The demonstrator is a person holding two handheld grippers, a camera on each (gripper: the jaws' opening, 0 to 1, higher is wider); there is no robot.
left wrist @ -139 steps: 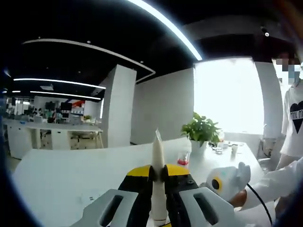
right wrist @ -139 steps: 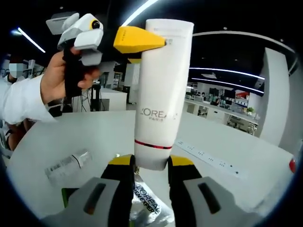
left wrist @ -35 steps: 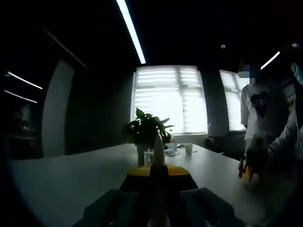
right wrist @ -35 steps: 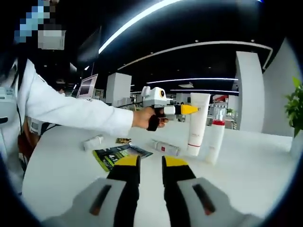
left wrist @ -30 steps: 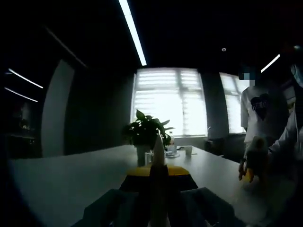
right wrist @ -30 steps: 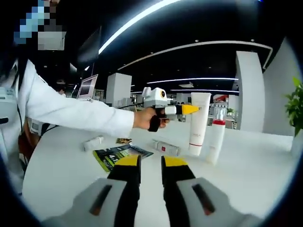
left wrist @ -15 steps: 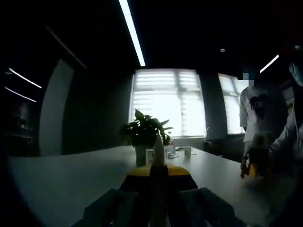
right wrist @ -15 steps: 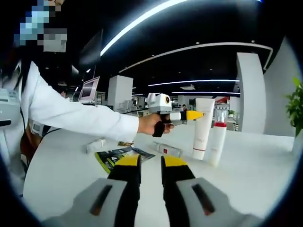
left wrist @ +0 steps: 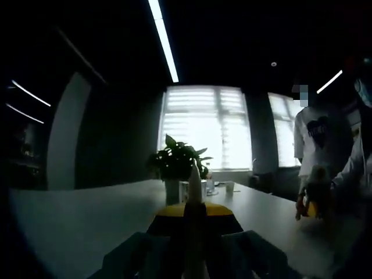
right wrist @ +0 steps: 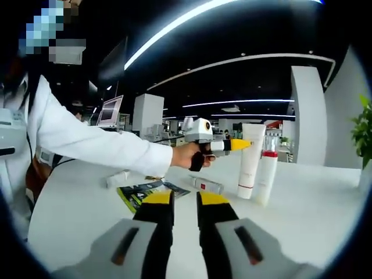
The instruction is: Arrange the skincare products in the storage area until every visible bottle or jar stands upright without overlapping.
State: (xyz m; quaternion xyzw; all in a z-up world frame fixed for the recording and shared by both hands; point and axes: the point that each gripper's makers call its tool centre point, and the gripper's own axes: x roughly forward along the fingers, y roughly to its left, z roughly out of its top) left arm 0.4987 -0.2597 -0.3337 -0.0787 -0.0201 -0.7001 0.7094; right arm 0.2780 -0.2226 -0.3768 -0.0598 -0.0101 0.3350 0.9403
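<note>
White table (right wrist: pixel 325 197) carries everything, and it is the biggest thing here. On it, toward the far edge, a tall white tube (right wrist: pixel 251 168) stands up on its cap, and a slimmer bottle with a red band (right wrist: pixel 266 174) stands just beside it. The left gripper (right wrist: pixel 244 143) holds the tube near its top, probably to keep it from tipping while it is set down. Its jaws pinch the tube's flat end, which shows as a thin pale edge (left wrist: pixel 193 192) between them in the left gripper view.

A green leaflet (right wrist: pixel 145 193) lies flat near the middle of the table, and a small tube (right wrist: pixel 207 185) lies on its side past it, not yet stood up. The right gripper (right wrist: pixel 185 200) waits low over the near edge, its jaws almost together with nothing between them.

The left gripper view is dark but shows a potted plant (left wrist: pixel 177 165) and bright windows (left wrist: pixel 203 128).
</note>
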